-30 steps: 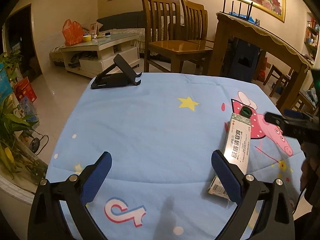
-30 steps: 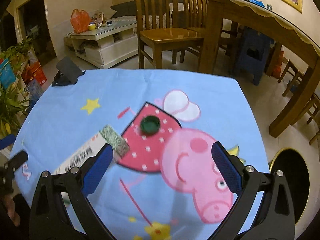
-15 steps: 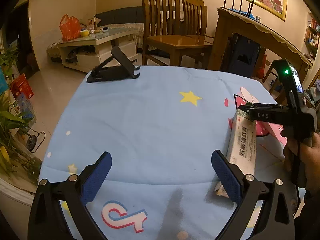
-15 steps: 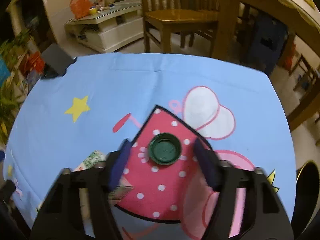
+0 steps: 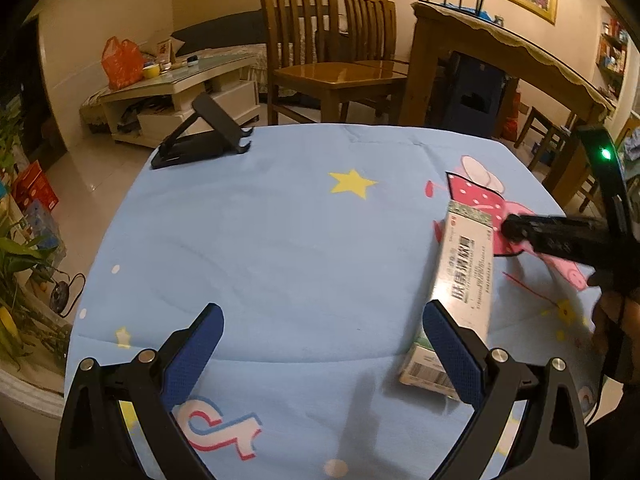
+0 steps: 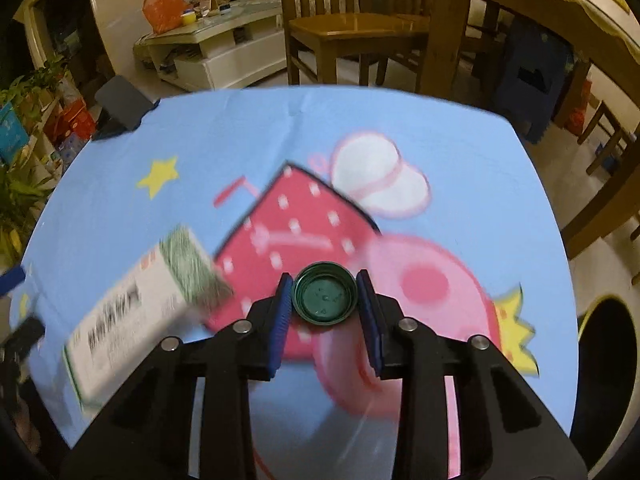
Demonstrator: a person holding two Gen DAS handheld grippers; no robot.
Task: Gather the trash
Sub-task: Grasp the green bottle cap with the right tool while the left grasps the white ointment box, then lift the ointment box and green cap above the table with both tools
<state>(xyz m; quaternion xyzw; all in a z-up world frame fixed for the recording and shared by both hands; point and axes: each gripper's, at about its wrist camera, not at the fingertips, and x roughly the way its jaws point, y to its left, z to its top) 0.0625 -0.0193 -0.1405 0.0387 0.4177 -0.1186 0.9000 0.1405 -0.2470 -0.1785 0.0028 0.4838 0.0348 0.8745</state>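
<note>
Already the right gripper [image 6: 325, 300] has its fingers clamped on the green bottle cap [image 6: 324, 299]: light, rigid, held across its rim. Left gripper [image 5: 322, 354] gapes near the carton [image 5: 464, 280] on the worktop [image 5: 260, 240].

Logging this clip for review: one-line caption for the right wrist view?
Right gripper shut on a green bottle cap above the cartoon tablecloth, a carton lying alongside.

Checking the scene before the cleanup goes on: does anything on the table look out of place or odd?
Only the trash itself: a long carton lies askew across the blue cloth, and the right gripper pinches a loose green cap. Nothing spilled or damaged.
</note>
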